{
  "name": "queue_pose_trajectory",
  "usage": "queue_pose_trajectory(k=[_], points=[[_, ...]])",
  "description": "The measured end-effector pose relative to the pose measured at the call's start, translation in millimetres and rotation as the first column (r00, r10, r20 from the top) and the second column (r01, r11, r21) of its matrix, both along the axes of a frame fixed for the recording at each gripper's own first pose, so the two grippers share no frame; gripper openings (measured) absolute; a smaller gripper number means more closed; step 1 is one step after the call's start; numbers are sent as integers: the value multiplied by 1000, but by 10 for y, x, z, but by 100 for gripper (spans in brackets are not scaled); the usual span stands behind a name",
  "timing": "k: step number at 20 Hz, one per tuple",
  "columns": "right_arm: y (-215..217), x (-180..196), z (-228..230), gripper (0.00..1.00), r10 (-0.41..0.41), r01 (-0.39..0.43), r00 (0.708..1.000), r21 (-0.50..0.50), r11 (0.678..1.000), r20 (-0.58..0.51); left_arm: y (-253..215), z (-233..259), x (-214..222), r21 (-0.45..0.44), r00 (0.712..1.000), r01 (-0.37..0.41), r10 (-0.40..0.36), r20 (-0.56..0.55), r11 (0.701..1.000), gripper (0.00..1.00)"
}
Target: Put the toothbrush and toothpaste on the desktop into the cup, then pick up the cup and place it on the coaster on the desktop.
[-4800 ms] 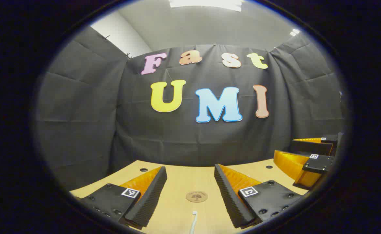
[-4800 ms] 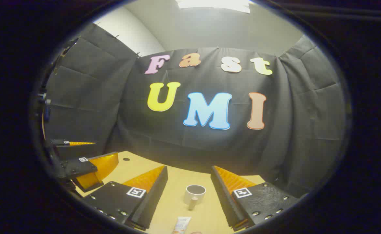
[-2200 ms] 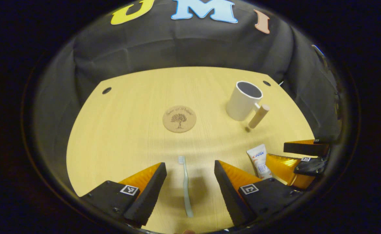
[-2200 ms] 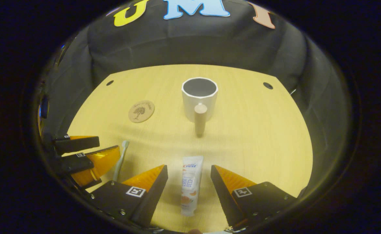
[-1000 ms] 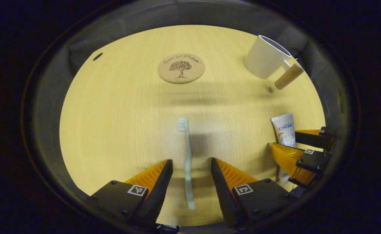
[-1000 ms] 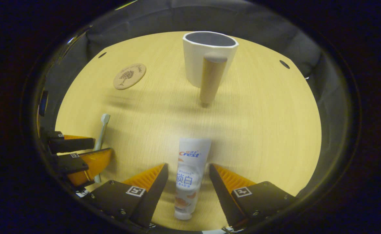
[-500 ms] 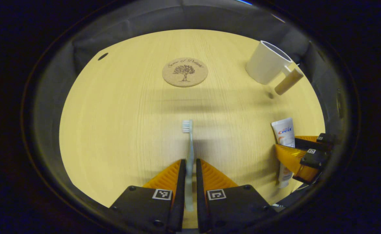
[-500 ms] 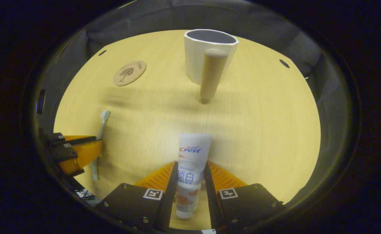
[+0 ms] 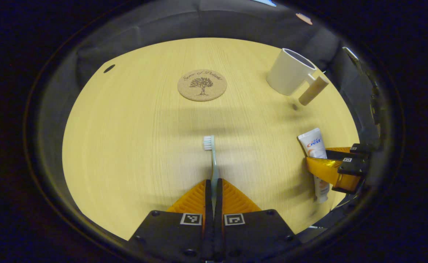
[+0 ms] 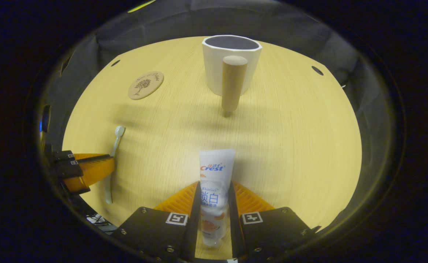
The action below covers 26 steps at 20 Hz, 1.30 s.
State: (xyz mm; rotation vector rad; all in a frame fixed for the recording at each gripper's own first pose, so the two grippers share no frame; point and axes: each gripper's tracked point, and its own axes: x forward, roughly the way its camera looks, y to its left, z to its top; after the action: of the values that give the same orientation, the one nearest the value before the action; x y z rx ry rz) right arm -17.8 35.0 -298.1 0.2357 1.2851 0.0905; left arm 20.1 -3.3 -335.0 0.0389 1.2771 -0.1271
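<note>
Toothbrush (image 9: 211,160) flat on the desktop (image 9: 126,128), handle between the left gripper (image 9: 213,190) fingers, head pointing toward the coaster (image 9: 202,85) farther back. Cup (image 9: 289,72) upright at the back right, well apart from the coaster. Toothpaste (image 10: 214,182) before the cup, between the right gripper (image 10: 214,197) fingers.

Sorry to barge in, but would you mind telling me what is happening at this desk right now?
A person works two handheld grippers. The left gripper is shut on the toothbrush, and the right gripper is shut on the toothpaste. Both items lie low over the desktop. The cup stands empty, apart from the coaster.
</note>
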Motion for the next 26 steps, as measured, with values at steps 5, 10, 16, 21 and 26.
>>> queue_pose_trajectory(k=[5,10,16,21,26], points=[[-22,-13,10,33,-23,23,999,13,1000,28,4,120,-42,-45,999,-29,31,44,999,8],[-1,9,159,33,-1,-3,992,28,1000,123,-100,288,4,-95,990,-25,38,134,995,8],[4,62,422,33,-54,38,965,66,997,256,-152,572,32,-164,968,-31,70,240,986,8],[-53,153,599,27,-95,73,927,75,995,364,-202,704,106,-205,950,-27,89,300,978,8],[-153,287,961,27,-109,91,871,60,994,480,-263,842,220,-238,930,-23,108,351,971,8]])
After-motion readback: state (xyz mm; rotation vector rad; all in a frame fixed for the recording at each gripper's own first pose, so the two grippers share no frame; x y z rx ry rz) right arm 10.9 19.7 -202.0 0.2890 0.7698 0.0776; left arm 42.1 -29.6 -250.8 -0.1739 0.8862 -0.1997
